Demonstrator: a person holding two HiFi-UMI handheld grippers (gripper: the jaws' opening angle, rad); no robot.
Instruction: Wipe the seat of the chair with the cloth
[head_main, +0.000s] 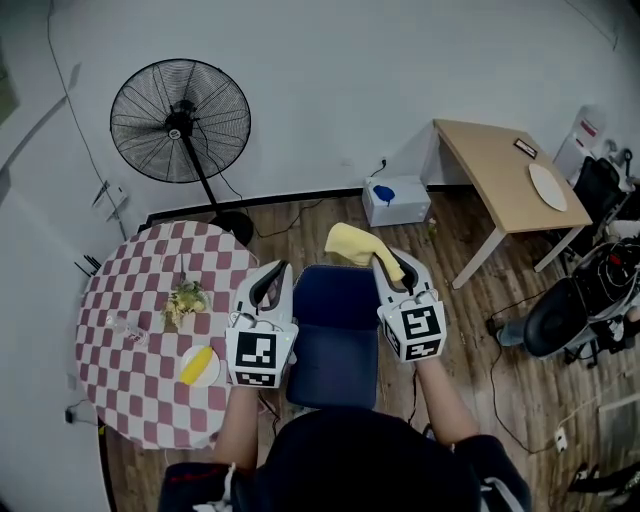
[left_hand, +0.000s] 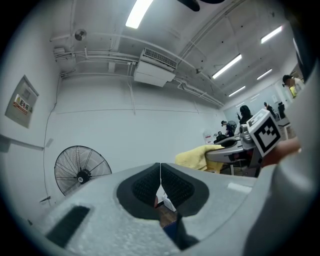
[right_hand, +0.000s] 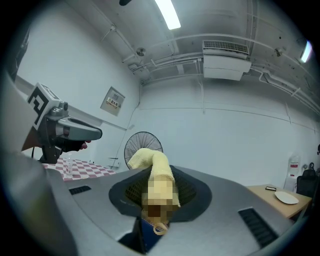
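Claws in a person's two hands are held level above a dark blue chair (head_main: 335, 340). The right claw (head_main: 393, 265) is clenched on a yellow cloth (head_main: 352, 243). The cloth bunches out past the claw's tips and, seen from above, sits over the far edge of the seat. The left claw (head_main: 272, 278) is clenched on nothing, its dark pads pressed together, over the chair's left side. Further left stands a round worktop (head_main: 130, 385) with a red-and-white checked cover, carrying a small plate (head_main: 200, 366). A black standing fan (head_main: 180, 120) is by the white wall, and a wooden table (head_main: 500, 170) stands at the right.
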